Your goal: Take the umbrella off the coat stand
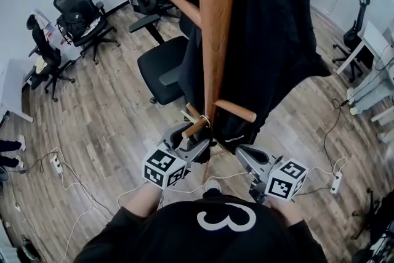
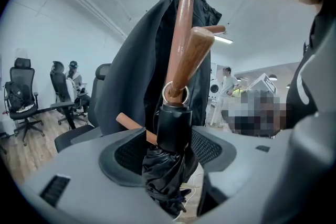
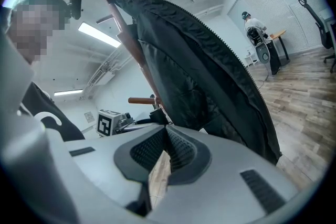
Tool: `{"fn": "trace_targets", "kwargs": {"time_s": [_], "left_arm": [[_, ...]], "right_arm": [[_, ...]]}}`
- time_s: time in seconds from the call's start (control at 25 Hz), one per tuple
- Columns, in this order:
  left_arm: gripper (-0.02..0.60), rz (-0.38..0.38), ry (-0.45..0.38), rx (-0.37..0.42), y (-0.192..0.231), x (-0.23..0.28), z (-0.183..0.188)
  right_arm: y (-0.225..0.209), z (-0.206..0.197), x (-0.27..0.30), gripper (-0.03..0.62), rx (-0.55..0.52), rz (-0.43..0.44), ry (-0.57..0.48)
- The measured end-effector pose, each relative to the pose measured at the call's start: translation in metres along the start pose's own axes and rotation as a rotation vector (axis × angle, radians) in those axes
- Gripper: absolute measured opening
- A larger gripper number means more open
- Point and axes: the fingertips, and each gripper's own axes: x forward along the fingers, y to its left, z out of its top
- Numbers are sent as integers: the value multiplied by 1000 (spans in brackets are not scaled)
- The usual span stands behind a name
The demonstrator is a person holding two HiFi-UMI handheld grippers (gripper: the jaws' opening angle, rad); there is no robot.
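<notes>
A folded black umbrella (image 2: 167, 165) hangs by a metal ring (image 2: 176, 93) from a low wooden peg (image 2: 190, 57) of the coat stand (image 1: 215, 28). My left gripper (image 2: 170, 150) is open, with a pad on either side of the umbrella's black handle cap (image 2: 173, 128) and not pressing on it. In the head view the left gripper (image 1: 191, 140) sits just under the ring (image 1: 205, 121). My right gripper (image 3: 165, 128) is shut on nothing, and it (image 1: 241, 152) stays right of the stand, below the black jacket (image 1: 271, 28).
The jacket (image 3: 210, 76) drapes over the stand's upper pegs and hangs close to both grippers. A black office chair (image 1: 163, 68) stands just behind the stand, with more chairs (image 1: 83, 15) at the far left. Power strips and cables (image 1: 55, 163) lie on the wooden floor.
</notes>
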Motion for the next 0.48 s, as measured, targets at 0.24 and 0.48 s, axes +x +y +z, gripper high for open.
{"fn": "trace_targets", "kwargs": {"time_s": [0.24, 0.48], "left_arm": [[255, 9, -3, 6, 2, 0, -1], [235, 12, -13, 33, 0, 2, -3]], "right_arm": [[-1, -1, -1, 26, 7, -8, 0], [-3, -8, -1, 26, 16, -9, 7]]}}
